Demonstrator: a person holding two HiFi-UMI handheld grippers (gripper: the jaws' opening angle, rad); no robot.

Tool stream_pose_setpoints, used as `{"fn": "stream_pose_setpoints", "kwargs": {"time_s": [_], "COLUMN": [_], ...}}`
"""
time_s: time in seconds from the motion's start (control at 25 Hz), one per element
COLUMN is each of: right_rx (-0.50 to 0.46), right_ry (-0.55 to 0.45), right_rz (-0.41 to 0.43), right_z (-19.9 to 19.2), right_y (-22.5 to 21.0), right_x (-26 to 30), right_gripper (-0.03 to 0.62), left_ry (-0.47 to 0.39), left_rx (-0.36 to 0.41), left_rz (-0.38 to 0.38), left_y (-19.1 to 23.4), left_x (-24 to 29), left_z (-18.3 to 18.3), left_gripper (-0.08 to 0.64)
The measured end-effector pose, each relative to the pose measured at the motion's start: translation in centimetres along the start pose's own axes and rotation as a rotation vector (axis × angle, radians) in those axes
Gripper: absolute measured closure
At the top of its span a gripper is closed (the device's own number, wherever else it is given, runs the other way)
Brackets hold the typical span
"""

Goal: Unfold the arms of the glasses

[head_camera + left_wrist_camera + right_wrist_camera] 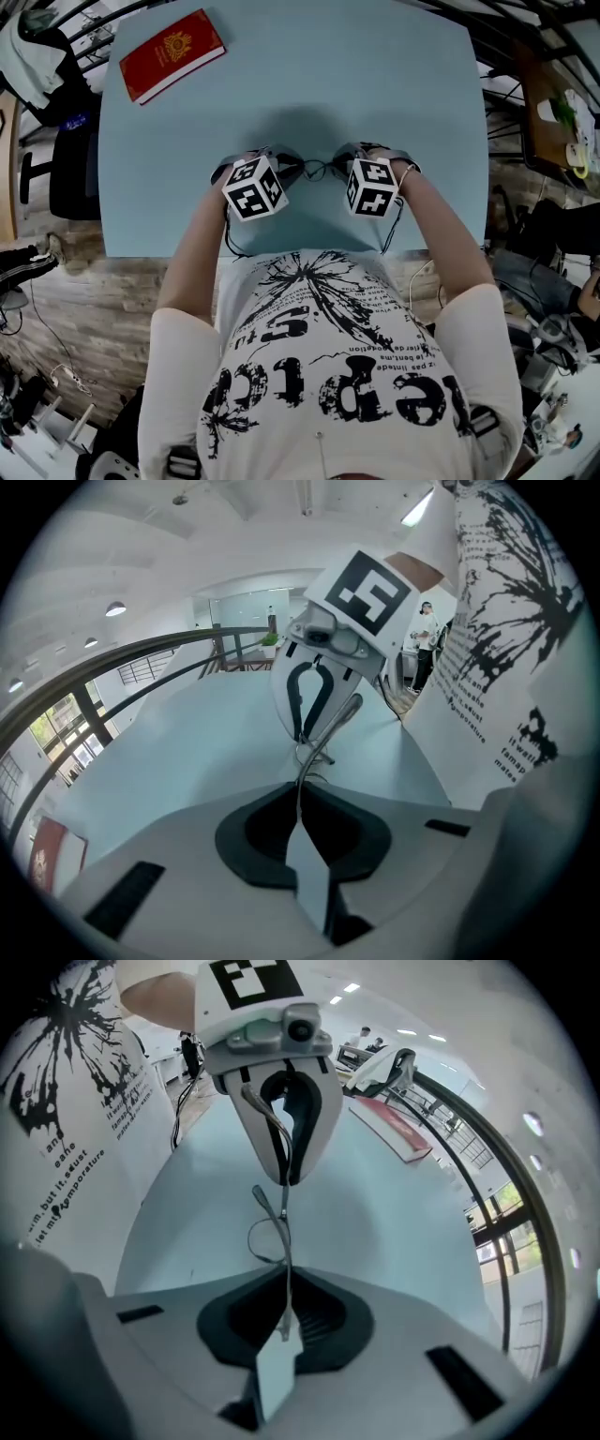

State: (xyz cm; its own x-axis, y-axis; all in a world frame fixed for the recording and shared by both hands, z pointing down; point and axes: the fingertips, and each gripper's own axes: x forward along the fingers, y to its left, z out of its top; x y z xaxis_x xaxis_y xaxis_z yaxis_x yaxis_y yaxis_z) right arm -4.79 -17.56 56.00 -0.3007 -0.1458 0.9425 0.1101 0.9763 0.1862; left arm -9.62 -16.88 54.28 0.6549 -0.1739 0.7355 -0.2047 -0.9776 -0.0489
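Thin wire-framed glasses [314, 170] hang between my two grippers, a little above the light blue table [375, 75] near its front edge. My left gripper [278, 167] is shut on one thin metal part of the glasses [314, 752], which runs into its closed pads [298, 808]. The right gripper [349, 165] is shut on the other side; a slim arm of the glasses [267, 1237] enters its pads and one lens rim shows just beyond. Both grippers point steeply down and face each other, fingertips close together.
A red book [172, 54] lies at the table's far left corner. A dark office chair [70, 169] stands left of the table, and a cluttered desk [553, 112] with cables lies to the right. The person's torso is close against the table's front edge.
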Motion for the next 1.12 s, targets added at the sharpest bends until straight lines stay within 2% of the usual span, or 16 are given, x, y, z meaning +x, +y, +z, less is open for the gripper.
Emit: {"fn": "stream_pose_setpoints", "kwargs": {"time_s": [0.44,0.8,1.12], "right_rx": [0.070,0.167,0.194], "right_ry": [-0.052,-0.047,-0.075], "right_rz": [-0.093,-0.104,-0.108], "right_z": [-1.7,-4.3,-4.1], "right_y": [-1.3,-1.4,-1.2], "right_x": [-2.8,-3.4,-3.4], "right_gripper": [0.563,0.563,0.563], "left_ry": [0.029,0.014,-0.023], "left_rx": [-0.007,-0.043,-0.070], "left_rz": [0.047,0.092,0.128], "left_y": [1.1,2.2,2.6], "left_x": [-1.0,-1.6,-1.8], "left_z": [-1.3,-2.0,-2.0], "left_gripper": [0.534,0.535,0.534]}}
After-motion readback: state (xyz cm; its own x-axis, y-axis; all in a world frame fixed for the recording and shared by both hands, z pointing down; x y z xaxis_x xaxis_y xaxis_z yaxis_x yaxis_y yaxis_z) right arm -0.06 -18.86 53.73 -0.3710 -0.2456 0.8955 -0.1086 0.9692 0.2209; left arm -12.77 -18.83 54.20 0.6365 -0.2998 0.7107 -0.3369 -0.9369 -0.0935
